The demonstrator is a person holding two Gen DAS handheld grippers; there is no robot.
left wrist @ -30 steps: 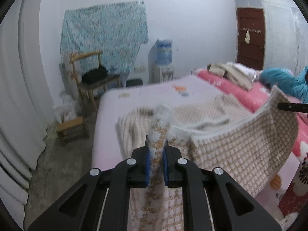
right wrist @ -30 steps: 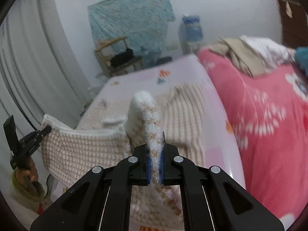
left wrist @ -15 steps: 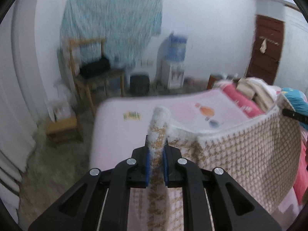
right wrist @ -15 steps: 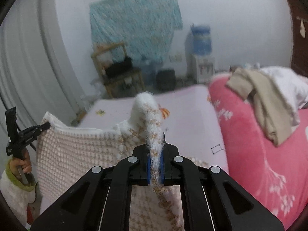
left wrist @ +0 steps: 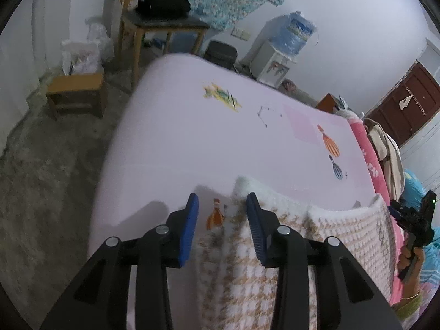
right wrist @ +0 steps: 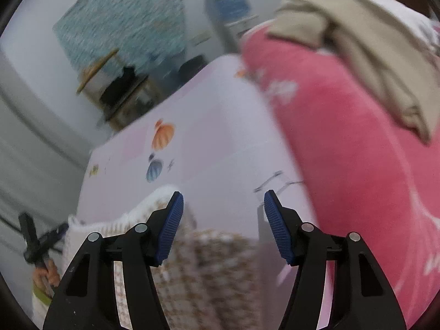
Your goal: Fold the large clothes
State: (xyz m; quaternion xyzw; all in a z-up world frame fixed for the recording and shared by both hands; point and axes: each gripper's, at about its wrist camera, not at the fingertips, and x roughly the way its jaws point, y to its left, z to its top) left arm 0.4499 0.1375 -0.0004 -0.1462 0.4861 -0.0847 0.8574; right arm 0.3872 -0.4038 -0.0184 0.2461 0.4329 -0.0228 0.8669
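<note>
A large beige-and-white houndstooth knit garment [left wrist: 247, 277] lies on the pale lilac bed sheet [left wrist: 192, 143] at the near edge. My left gripper [left wrist: 222, 209] is open, its right finger over the garment's fluffy white edge, nothing held. My right gripper [right wrist: 222, 214] is open and empty above the garment [right wrist: 203, 275], whose white edge lies by its left finger. The right gripper also shows in the left wrist view [left wrist: 412, 217], and the left gripper in the right wrist view [right wrist: 38, 242].
A pink floral blanket [right wrist: 357, 165] with beige and white clothes [right wrist: 357, 41] lies right of the sheet. Beyond the bed stand a wooden chair with a black bag [left wrist: 162, 8], a small stool [left wrist: 77, 93], a water dispenser [left wrist: 283, 49] and a brown door [left wrist: 407, 104].
Both grippers were shut on the garment's edge and held it up. They moved forward and down over the bed, then opened; the garment now lies on the sheet.
</note>
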